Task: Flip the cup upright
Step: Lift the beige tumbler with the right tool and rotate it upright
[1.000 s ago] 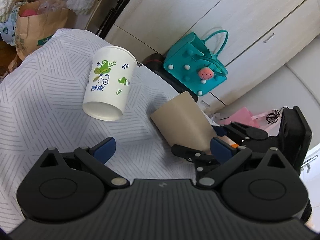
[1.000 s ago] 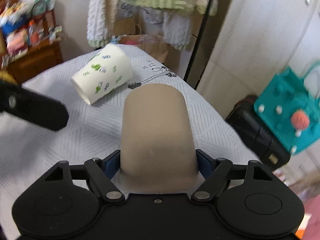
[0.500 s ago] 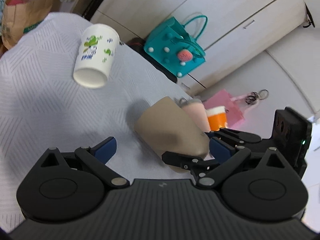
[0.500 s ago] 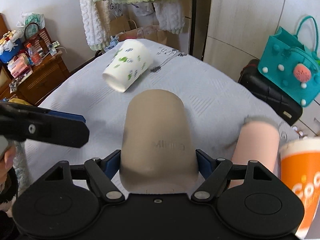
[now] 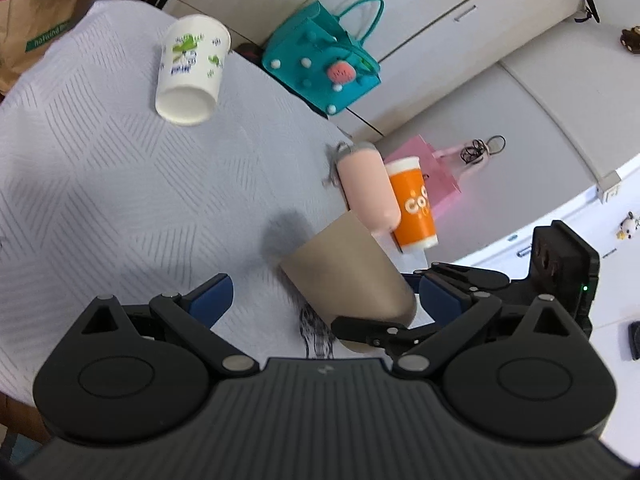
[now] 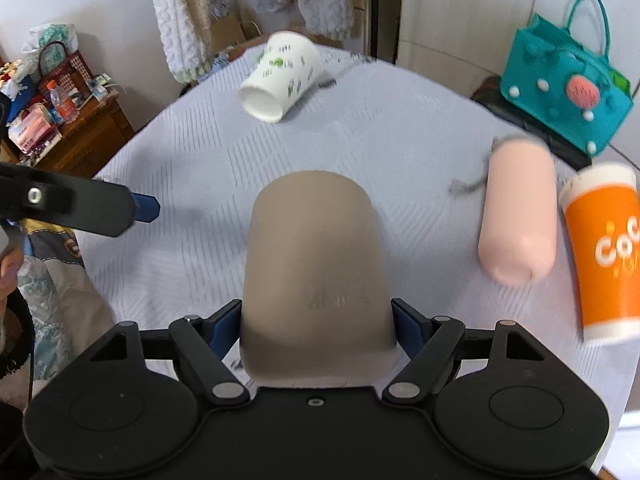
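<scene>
Right gripper [image 6: 318,320] is clamping the tan cup [image 6: 316,264] above the worktop [image 6: 192,160]; left gripper [image 5: 324,300] is hanging open, holding nothing.

The worktop [image 6: 360,152], covered by a pale cloth with a woven chevron pattern, is occupied by a white leaf-printed paper cup [image 6: 282,76] lying on its side at the far end and a pink cylinder [image 6: 520,216] lying near the right edge.
</scene>
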